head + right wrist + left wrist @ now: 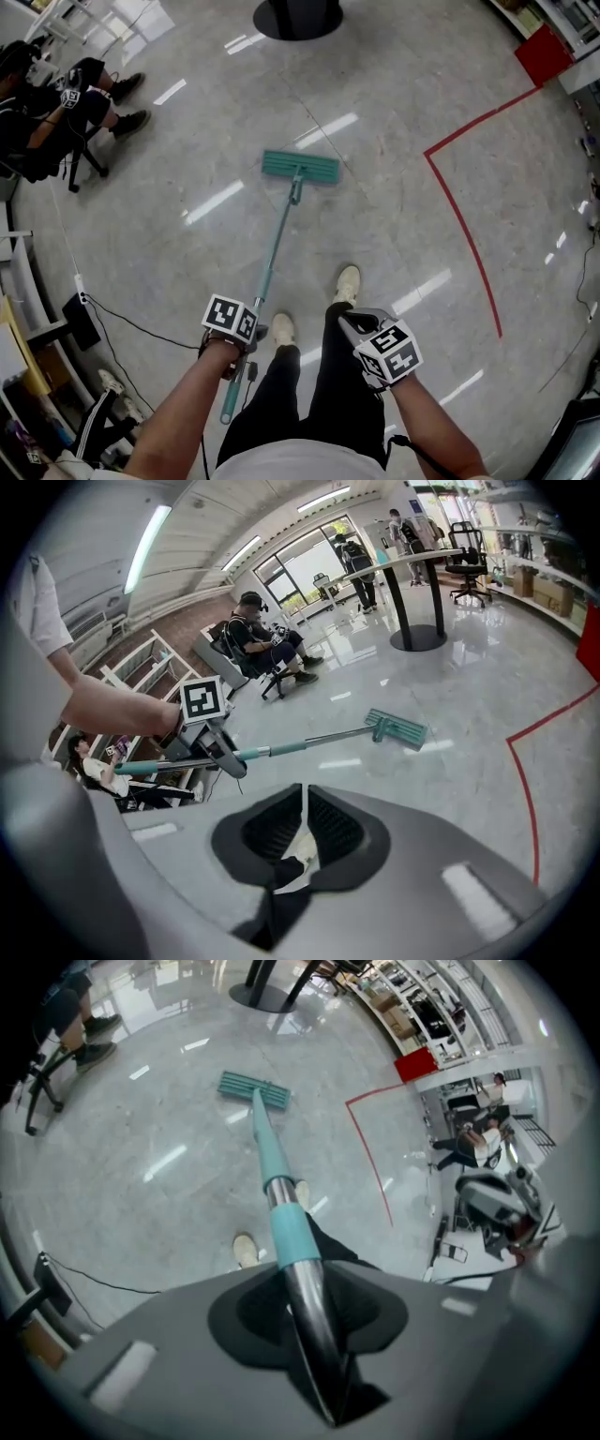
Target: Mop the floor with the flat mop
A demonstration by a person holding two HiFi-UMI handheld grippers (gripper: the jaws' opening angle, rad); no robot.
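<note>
The flat mop lies ahead of me on the shiny grey floor, its teal head (300, 167) flat on the ground and its long teal and metal handle (274, 246) running back toward me. My left gripper (255, 332) is shut on the metal part of the handle (281, 1204), which runs between its jaws (309, 1307) down to the mop head (254, 1090). My right gripper (354, 322) hangs free beside my right leg, jaws together with nothing between them (304, 822). The right gripper view shows the left gripper (220, 752) holding the handle (300, 745), with the mop head (397, 728) beyond.
A red tape line (469, 234) bends across the floor at right, near a red box (542, 53). A black round table base (297, 17) stands far ahead. A seated person (56, 112) is at far left. A black cable (131, 323) and shelving lie at my left; my shoes (347, 281) are below.
</note>
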